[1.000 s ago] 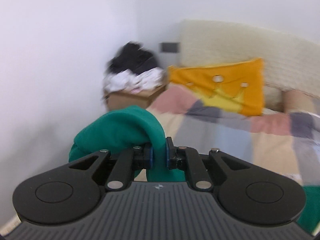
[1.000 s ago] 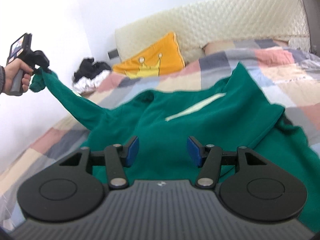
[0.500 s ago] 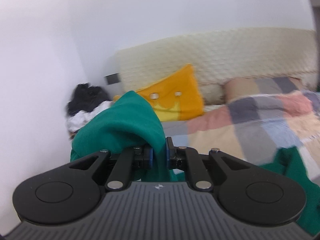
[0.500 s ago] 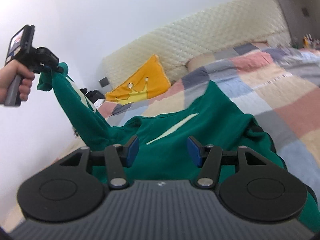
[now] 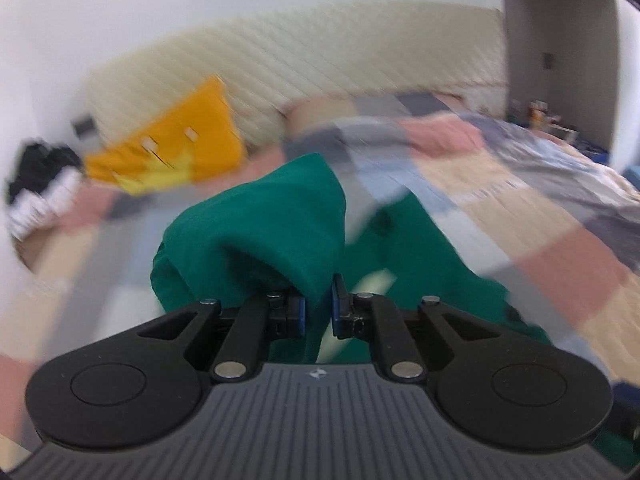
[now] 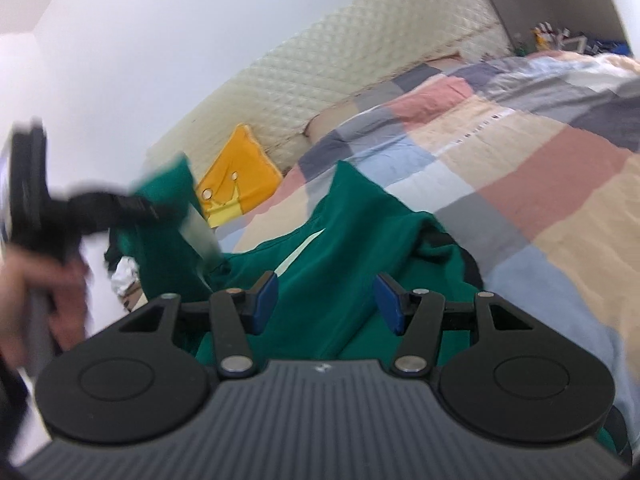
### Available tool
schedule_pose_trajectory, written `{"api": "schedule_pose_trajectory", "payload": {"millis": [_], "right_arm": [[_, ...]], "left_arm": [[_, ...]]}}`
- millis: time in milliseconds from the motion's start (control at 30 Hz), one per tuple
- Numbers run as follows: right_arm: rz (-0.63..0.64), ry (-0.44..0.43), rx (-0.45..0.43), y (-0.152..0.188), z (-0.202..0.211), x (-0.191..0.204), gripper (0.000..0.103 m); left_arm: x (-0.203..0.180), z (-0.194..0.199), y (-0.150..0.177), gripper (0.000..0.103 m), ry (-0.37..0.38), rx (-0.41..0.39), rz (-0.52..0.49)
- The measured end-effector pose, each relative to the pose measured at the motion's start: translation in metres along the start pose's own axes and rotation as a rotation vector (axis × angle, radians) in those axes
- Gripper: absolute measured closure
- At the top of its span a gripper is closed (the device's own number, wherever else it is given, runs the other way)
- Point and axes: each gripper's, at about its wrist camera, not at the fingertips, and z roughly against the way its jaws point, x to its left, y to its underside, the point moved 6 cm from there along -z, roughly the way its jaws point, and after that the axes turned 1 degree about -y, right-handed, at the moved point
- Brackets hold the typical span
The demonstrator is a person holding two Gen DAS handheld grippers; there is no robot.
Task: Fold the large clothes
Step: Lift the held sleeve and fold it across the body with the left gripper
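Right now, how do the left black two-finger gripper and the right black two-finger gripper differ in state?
The left black two-finger gripper is shut on a bunched fold of the green fabric garment; the right black two-finger gripper stands open and holds nothing. The left lifts cloth off the patchwork bed cover; the right hovers over the flat part. Both have blue pads.

A bedroom in a home. Big bed (image 6: 520,184) with a checked blanket (image 6: 540,152) in pink, blue, grey and tan, a soft cream padded headboard (image 6: 340,64) against a plain white wall (image 6: 160,40), and a yellow pillow (image 6: 240,168) with a crown on it. Heap of dark and white clothes (image 5: 36,184) in the corner next to the bed, and small things on a far shelf (image 6: 556,38), too blurry to name.
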Motion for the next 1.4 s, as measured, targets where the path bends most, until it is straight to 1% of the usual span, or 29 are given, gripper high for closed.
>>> {"api": "schedule_pose_trajectory", "payload": {"millis": [133, 200, 233, 333, 400, 433, 467, 533, 667, 733, 767, 800, 867, 967, 1067, 1133, 1200, 1267, 1333, 1400], "right_arm": [[-0.004, 0.037, -0.008, 0.001, -0.005, -0.004, 0.046], [-0.022, 0.047, -0.002, 0.001, -0.008, -0.01, 0.046], [-0.026, 0.056, -0.002, 0.001, -0.008, -0.012, 0.046], [-0.029, 0.076, 0.005, 0.003, -0.013, -0.018, 0.046], [-0.019, 0.1, 0.01, 0.006, -0.018, -0.019, 0.046], [-0.014, 0.111, 0.016, 0.008, -0.02, -0.02, 0.046], [-0.012, 0.119, 0.021, 0.01, -0.022, -0.02, 0.046], [-0.005, 0.125, 0.031, 0.014, -0.026, -0.019, 0.046], [0.015, 0.144, 0.033, 0.017, -0.027, -0.018, 0.046], [0.028, 0.155, 0.027, 0.017, -0.025, -0.018, 0.046], [0.035, 0.16, 0.025, 0.017, -0.025, -0.017, 0.046], [0.048, 0.169, 0.025, 0.018, -0.025, -0.015, 0.046], [0.088, 0.181, 0.034, 0.021, -0.028, -0.009, 0.046], [0.162, 0.175, 0.052, 0.03, -0.036, 0.004, 0.046], [0.243, 0.139, 0.062, 0.038, -0.045, 0.021, 0.046], [0.29, 0.111, 0.066, 0.042, -0.053, 0.034, 0.046], [0.333, 0.101, 0.064, 0.046, -0.063, 0.044, 0.046], [0.357, 0.092, 0.069, 0.05, -0.074, 0.052, 0.046], [0.378, 0.102, 0.071, 0.055, -0.087, 0.055, 0.046], [0.391, 0.108, 0.081, 0.061, -0.1, 0.055, 0.046]], "left_arm": [[-0.024, -0.04, 0.059, 0.089, 0.078, 0.082, 0.057], [-0.03, -0.055, 0.081, 0.089, 0.094, 0.111, 0.069], [-0.035, -0.061, 0.092, 0.089, 0.102, 0.122, 0.071], [-0.037, -0.073, 0.106, 0.088, 0.11, 0.107, 0.059], [-0.035, -0.077, 0.11, 0.08, 0.127, 0.114, 0.091], [-0.032, -0.074, 0.109, 0.068, 0.151, 0.122, 0.108], [-0.03, -0.072, 0.107, 0.051, 0.184, 0.127, 0.127], [-0.026, -0.061, 0.104, 0.039, 0.239, 0.121, 0.165], [-0.017, -0.027, 0.103, 0.037, 0.291, 0.107, 0.211], [-0.005, -0.007, 0.103, 0.037, 0.297, 0.086, 0.255], [0.001, 0.005, 0.103, 0.037, 0.296, 0.073, 0.272], [0.009, 0.016, 0.107, 0.037, 0.288, 0.043, 0.286], [0.021, 0.035, 0.116, 0.037, 0.257, 0.003, 0.273], [0.038, 0.045, 0.133, 0.037, 0.183, 0.016, 0.266], [0.055, 0.05, 0.135, 0.037, 0.127, 0.012, 0.297], [0.066, 0.051, 0.132, 0.037, 0.11, 0.013, 0.323], [0.074, 0.053, 0.131, 0.037, 0.095, 0.013, 0.336], [0.079, 0.053, 0.134, 0.037, 0.061, 0.022, 0.326], [0.082, 0.051, 0.14, 0.037, 0.028, 0.03, 0.312], [0.084, 0.047, 0.144, 0.037, 0.017, 0.042, 0.306]]}}
